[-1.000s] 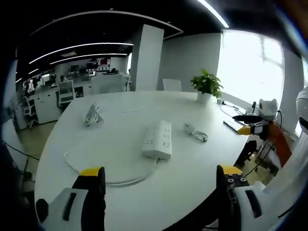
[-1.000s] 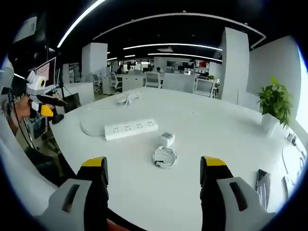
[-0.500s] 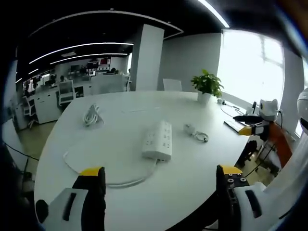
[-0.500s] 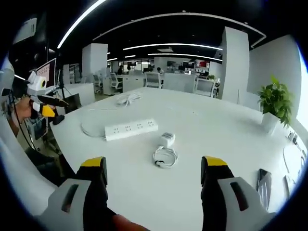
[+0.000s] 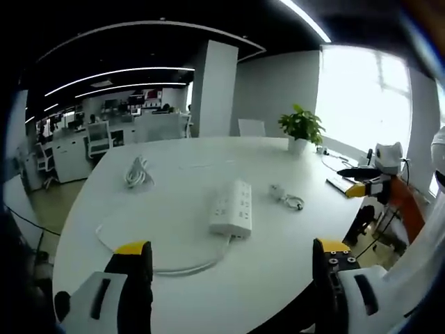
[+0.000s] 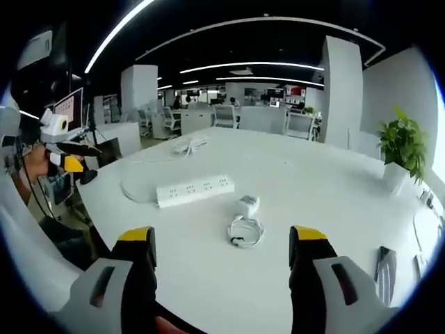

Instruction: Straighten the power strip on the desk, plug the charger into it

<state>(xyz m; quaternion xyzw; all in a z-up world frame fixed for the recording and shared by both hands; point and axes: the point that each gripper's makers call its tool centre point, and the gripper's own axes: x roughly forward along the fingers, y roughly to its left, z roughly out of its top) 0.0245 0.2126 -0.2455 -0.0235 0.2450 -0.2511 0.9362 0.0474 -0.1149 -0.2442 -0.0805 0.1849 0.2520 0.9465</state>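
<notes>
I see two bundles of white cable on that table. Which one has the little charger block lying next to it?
The coiled cable nearer the grippers, just in front of the power strip; the charger lies right behind it. The other bundle lies alone, far beyond the strip.

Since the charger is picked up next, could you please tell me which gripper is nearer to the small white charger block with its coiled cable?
Right gripper: the charger lies just ahead. From the left gripper, it lies beyond the power strip.

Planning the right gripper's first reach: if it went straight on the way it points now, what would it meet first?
Most likely the coiled charger cable, lying on the white desk between the open right gripper's jaws, with the charger just beyond it. Depth is unclear; it may pass above them.
</notes>
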